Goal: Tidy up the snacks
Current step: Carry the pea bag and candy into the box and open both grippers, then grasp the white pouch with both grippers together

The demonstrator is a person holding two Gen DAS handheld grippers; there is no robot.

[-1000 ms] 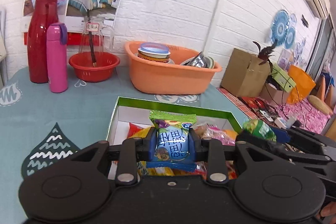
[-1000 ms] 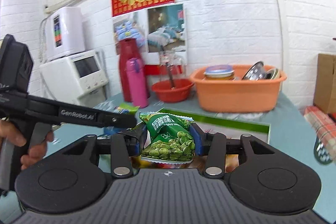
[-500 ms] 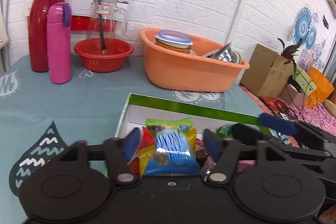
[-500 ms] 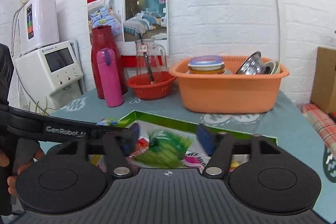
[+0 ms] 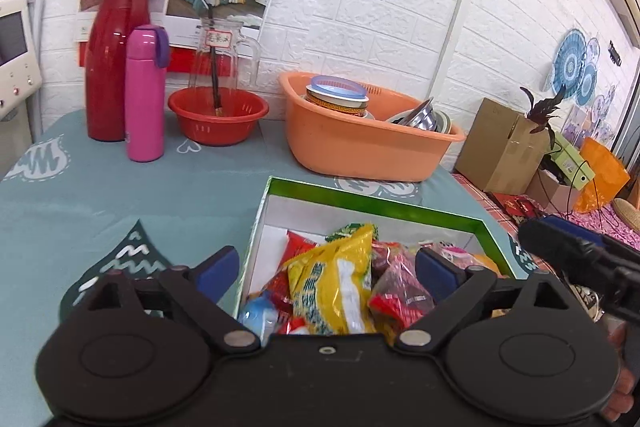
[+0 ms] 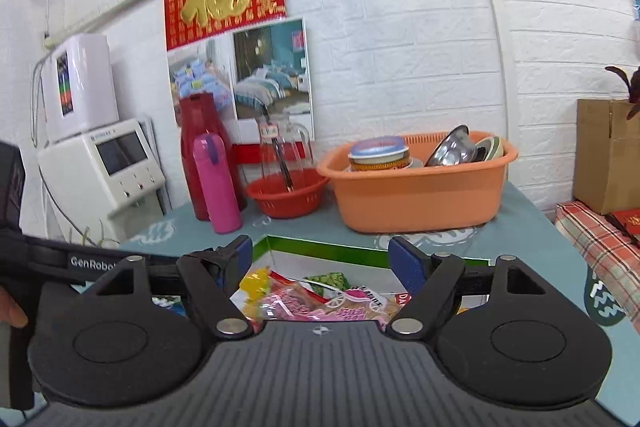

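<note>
Bright, even light; fisheye-warped edges

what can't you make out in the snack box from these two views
- Near end of the green box: in the left wrist view the left hand-held gripper body covers it, so the full snack count is hidden.
- Same in the right wrist view: the right hand-held gripper hides most of the box; only the pink packet and a few others show.
- Print on the yellow packet: too crumpled to read.
- Label on the glass jug: too small.
</note>
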